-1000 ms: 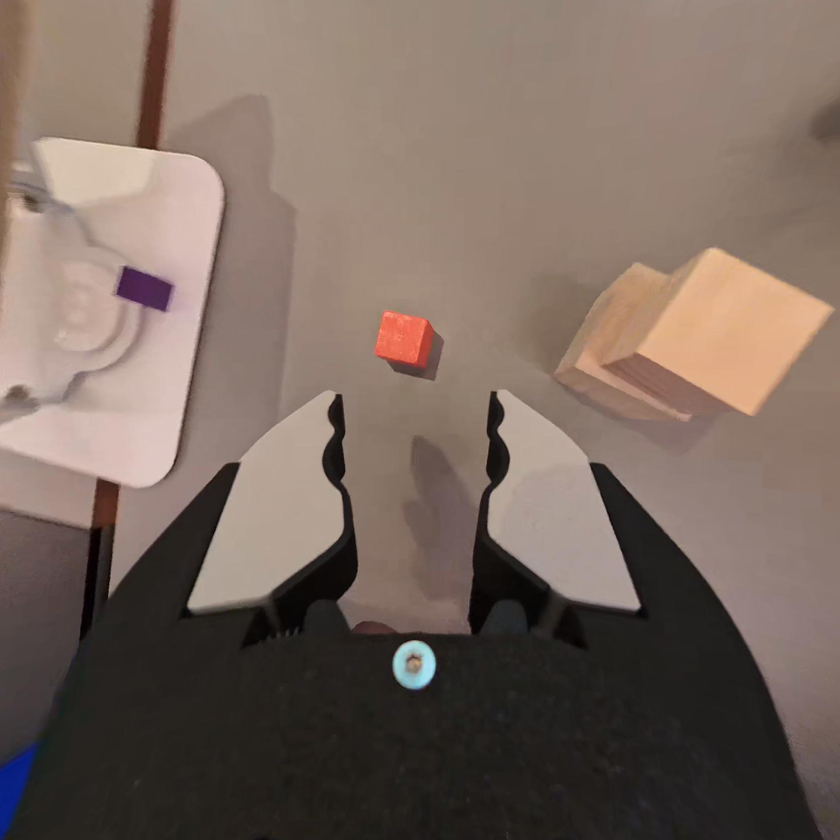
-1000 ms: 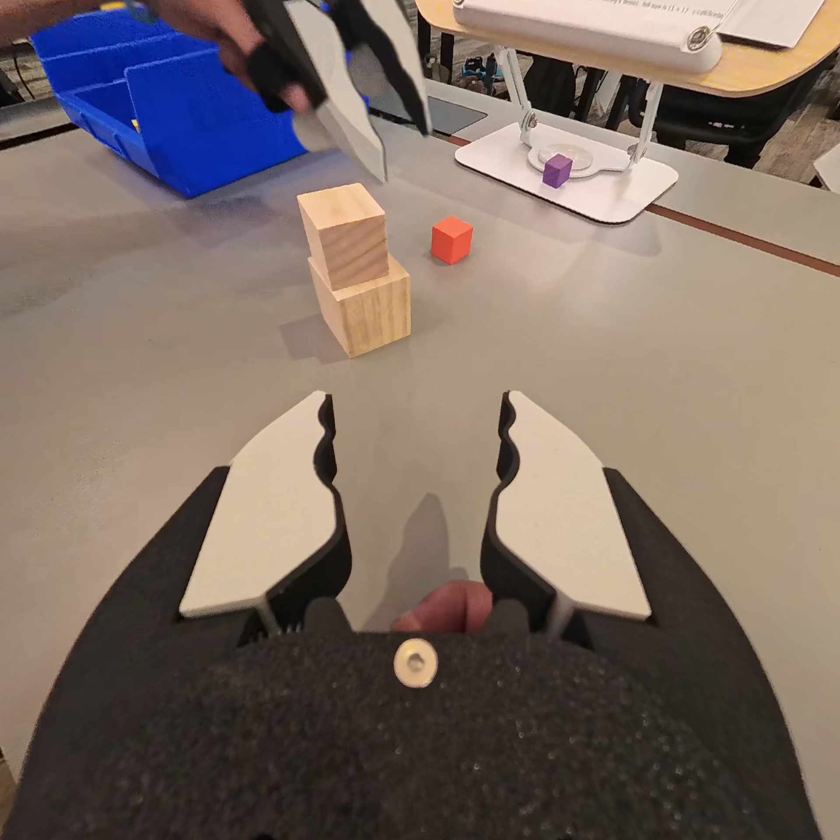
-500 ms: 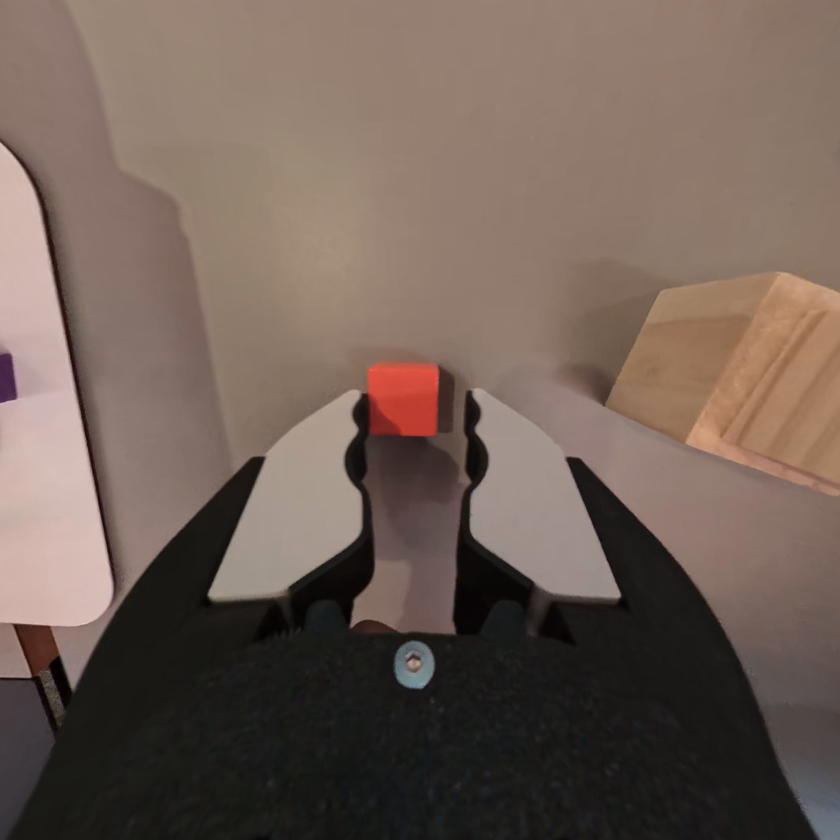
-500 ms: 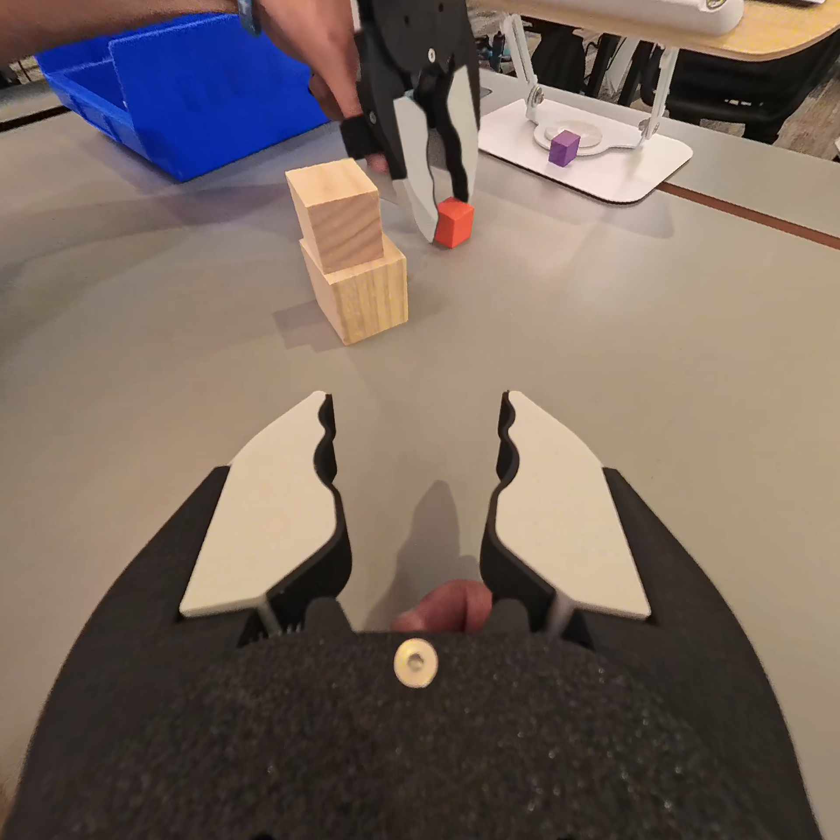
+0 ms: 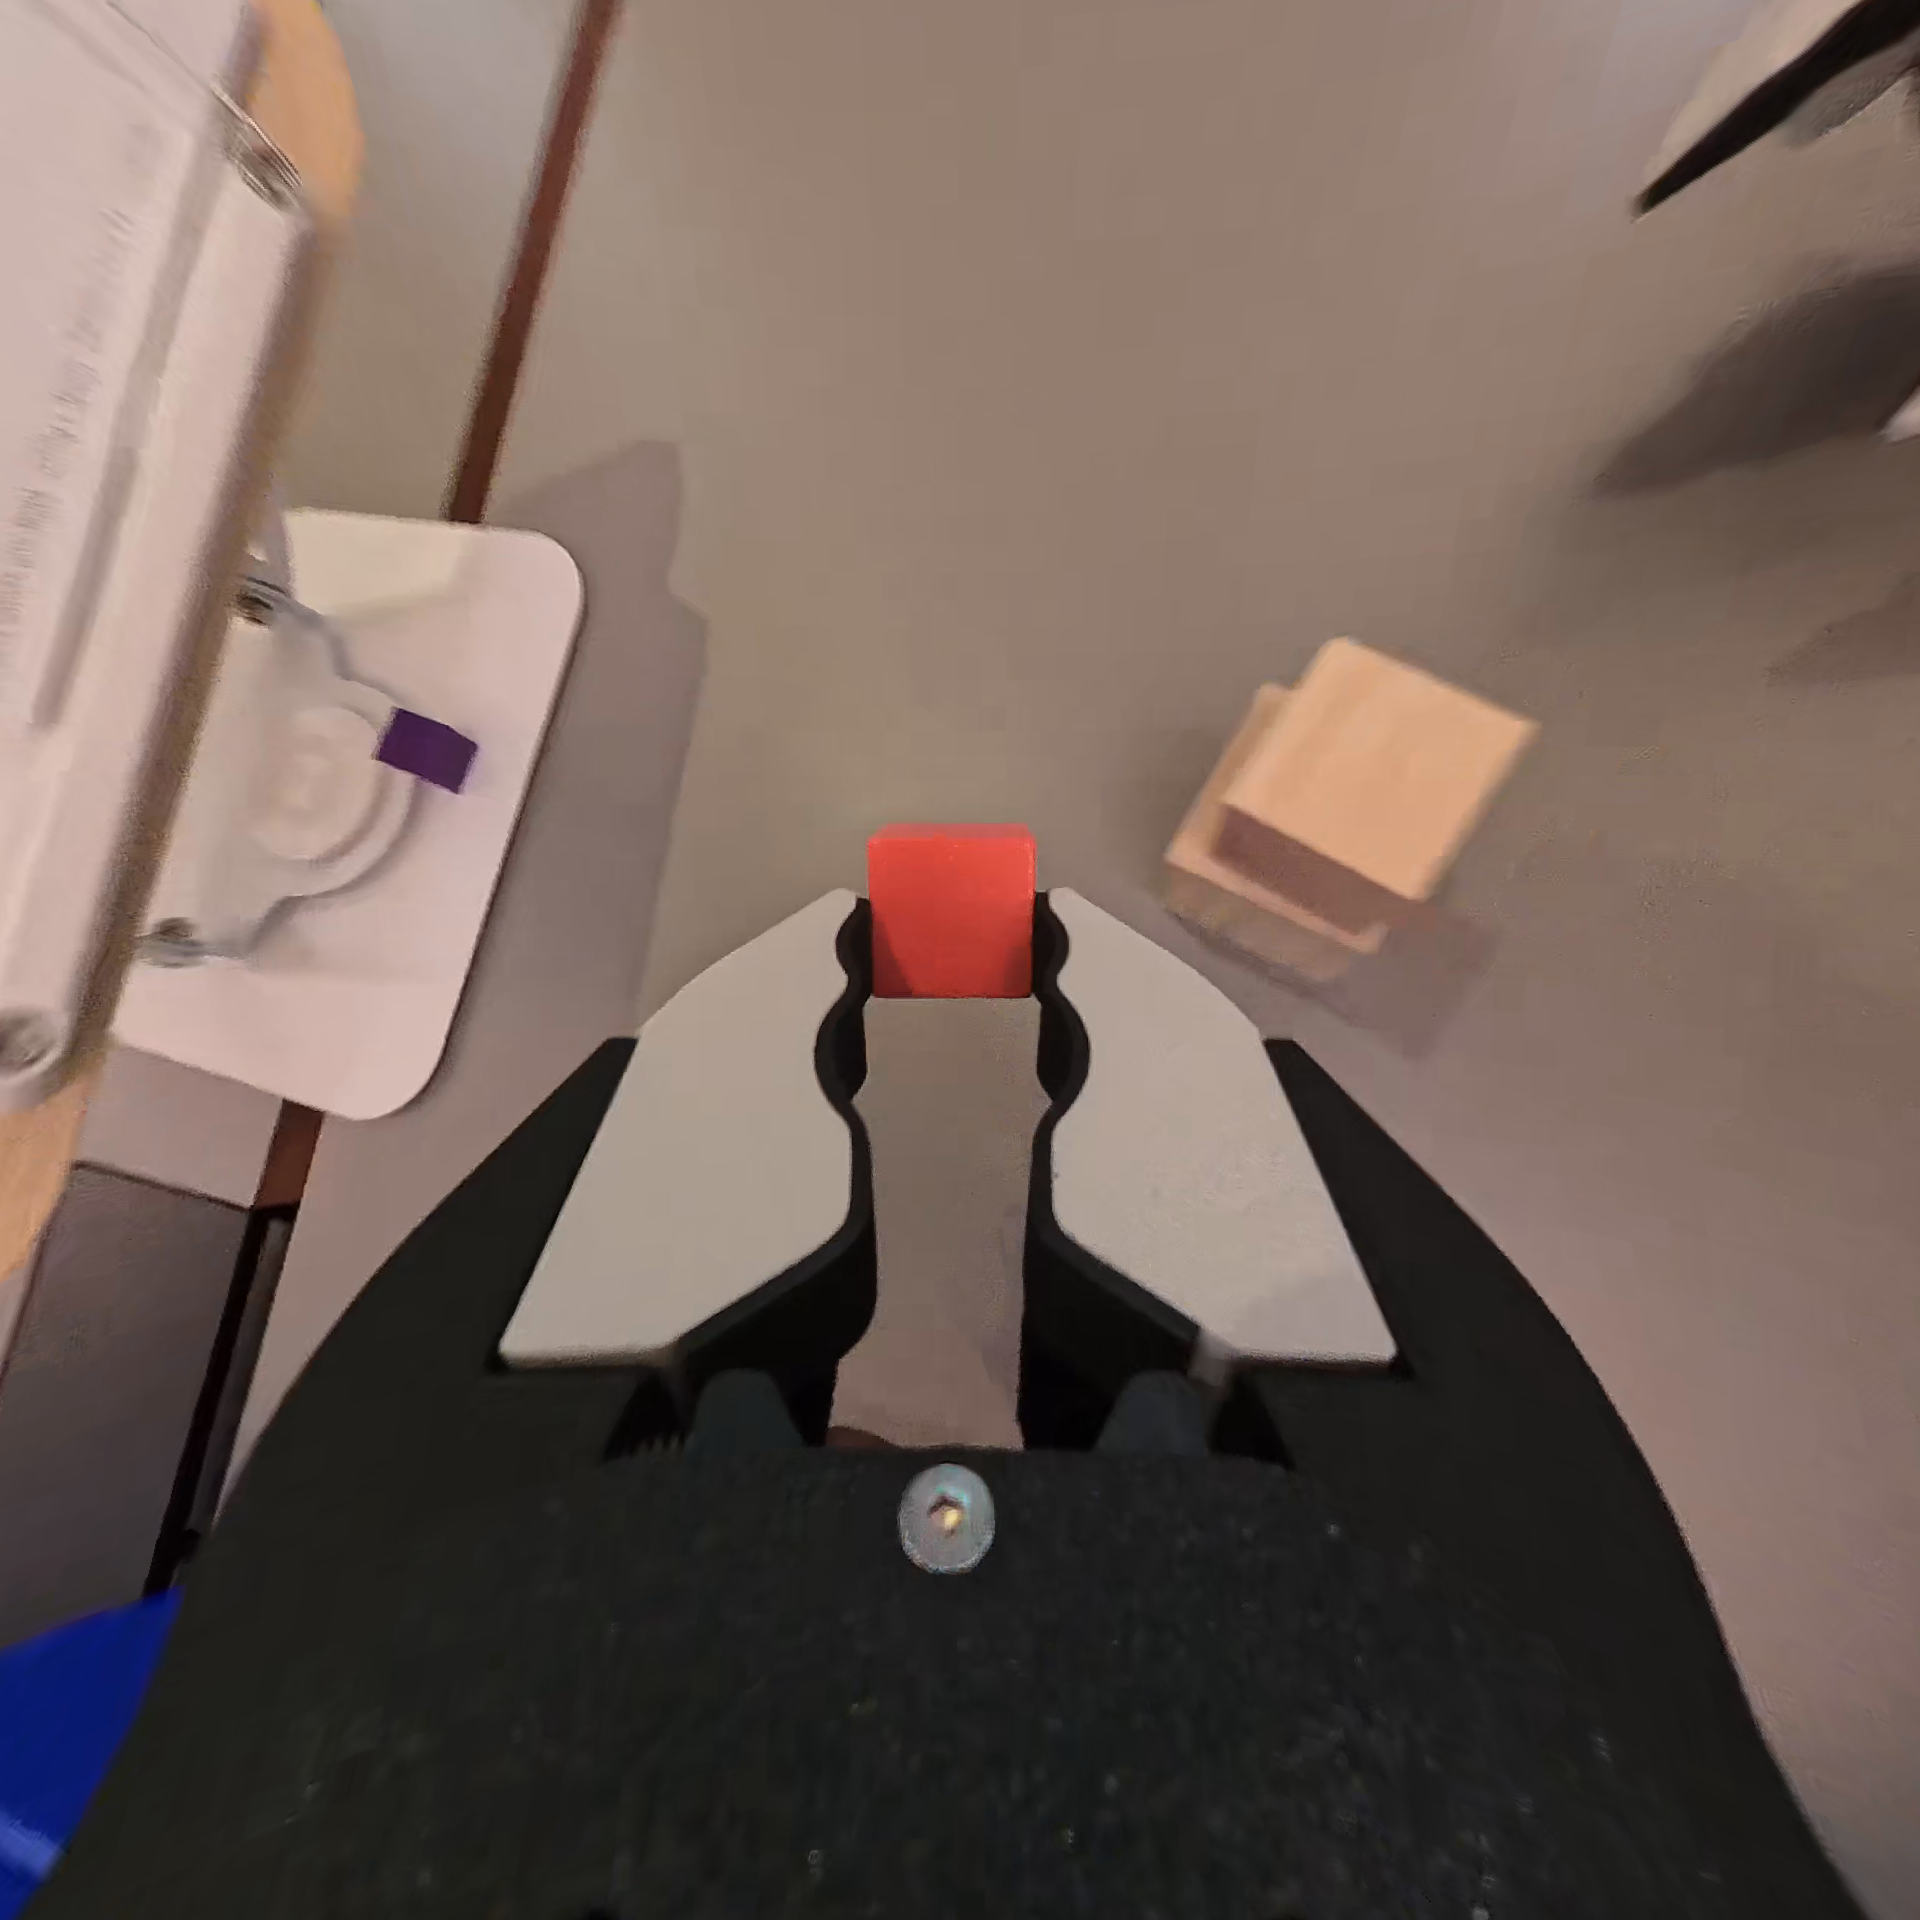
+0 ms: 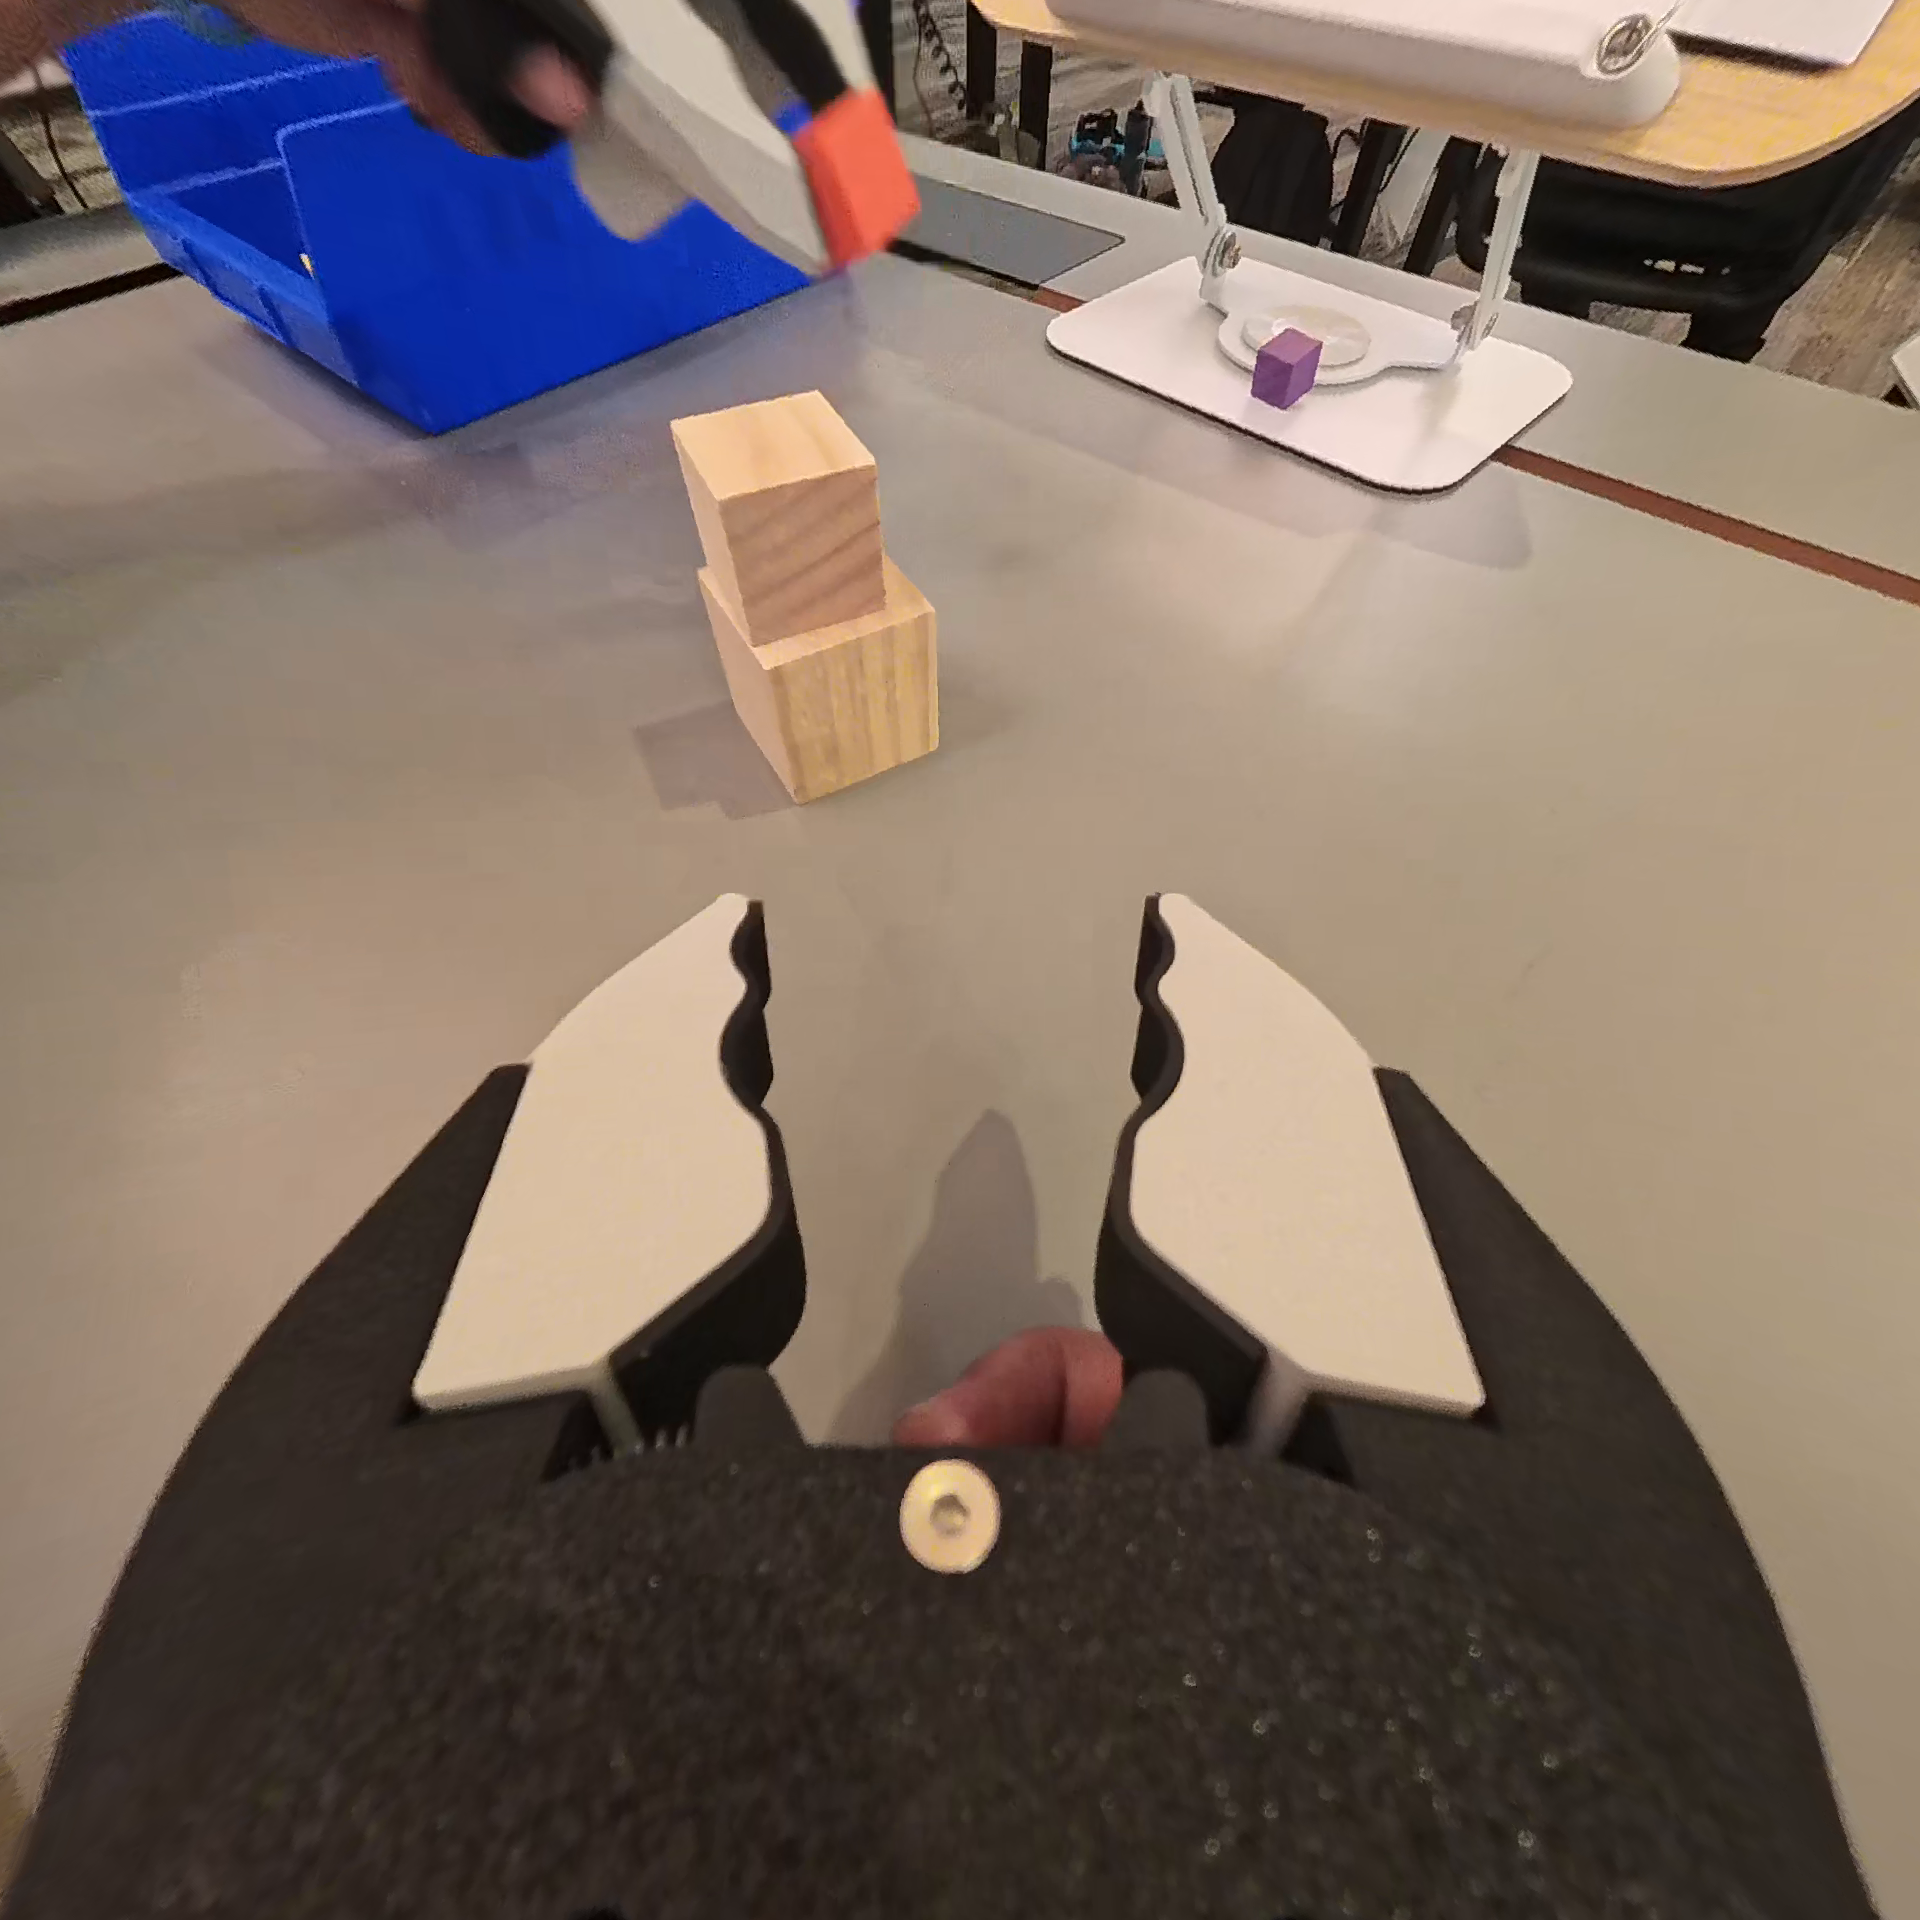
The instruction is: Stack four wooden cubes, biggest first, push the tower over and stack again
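— Cubes first: where are they?
— A small red wooden cube (image 5: 951,909) is pinched between the fingertips of the left tool (image 5: 951,920), lifted clear above the grey counter (image 6: 1351,779). A medium pale wooden cube (image 6: 784,514) sits skewed on a large pale wooden cube (image 6: 831,691) near the counter's middle. A tiny purple cube (image 6: 1285,366) rests on the white base of a stand (image 6: 1455,416), well apart from the stack.
— And the right tool (image 6: 951,920)?
— Spread wide with nothing between its fingers, low over the counter, short of the stack. A blue plastic bin (image 6: 468,249) stands behind.
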Demonstrator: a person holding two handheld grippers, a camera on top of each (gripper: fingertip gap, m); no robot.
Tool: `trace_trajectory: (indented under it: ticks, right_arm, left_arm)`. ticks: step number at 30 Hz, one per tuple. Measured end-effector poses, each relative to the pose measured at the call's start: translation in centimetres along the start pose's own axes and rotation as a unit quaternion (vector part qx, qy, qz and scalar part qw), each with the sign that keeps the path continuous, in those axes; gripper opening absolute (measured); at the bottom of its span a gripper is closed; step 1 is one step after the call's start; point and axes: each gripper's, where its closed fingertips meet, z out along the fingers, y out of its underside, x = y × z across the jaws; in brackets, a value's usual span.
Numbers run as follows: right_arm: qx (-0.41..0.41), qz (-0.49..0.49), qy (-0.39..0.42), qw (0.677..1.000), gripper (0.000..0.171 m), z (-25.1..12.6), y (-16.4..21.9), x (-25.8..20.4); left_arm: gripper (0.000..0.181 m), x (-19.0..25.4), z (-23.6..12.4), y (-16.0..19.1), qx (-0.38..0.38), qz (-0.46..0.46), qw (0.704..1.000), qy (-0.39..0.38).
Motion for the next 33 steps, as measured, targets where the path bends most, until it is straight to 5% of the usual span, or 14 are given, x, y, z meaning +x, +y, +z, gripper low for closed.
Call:
trace_trajectory:
  ticks: [6,15,24,33]
  right_arm:
    - [0.027,0.000,0.008,1.000,0.066,-0.2,-0.9,0.0]
    - [0.031,-0.017,0.017,0.999,0.063,0.1,-0.9,-0.3]
    - [0.028,-0.025,0.008,0.999,0.061,0.1,-0.9,-0.8]
    - [0.021,-0.031,0.000,0.999,0.063,0.0,-0.7,-1.0]
  left_arm:
    - [0.029,7.0,-6.5,0.0,0.141,-0.049,0.985,-0.091]
    - [0.029,14.4,-6.6,4.6,0.168,-0.144,0.967,-0.130]
    - [0.029,11.4,-4.6,-0.1,0.052,0.027,0.998,0.011]
    - [0.029,7.2,-0.1,-2.5,-0.112,0.142,0.973,0.144]
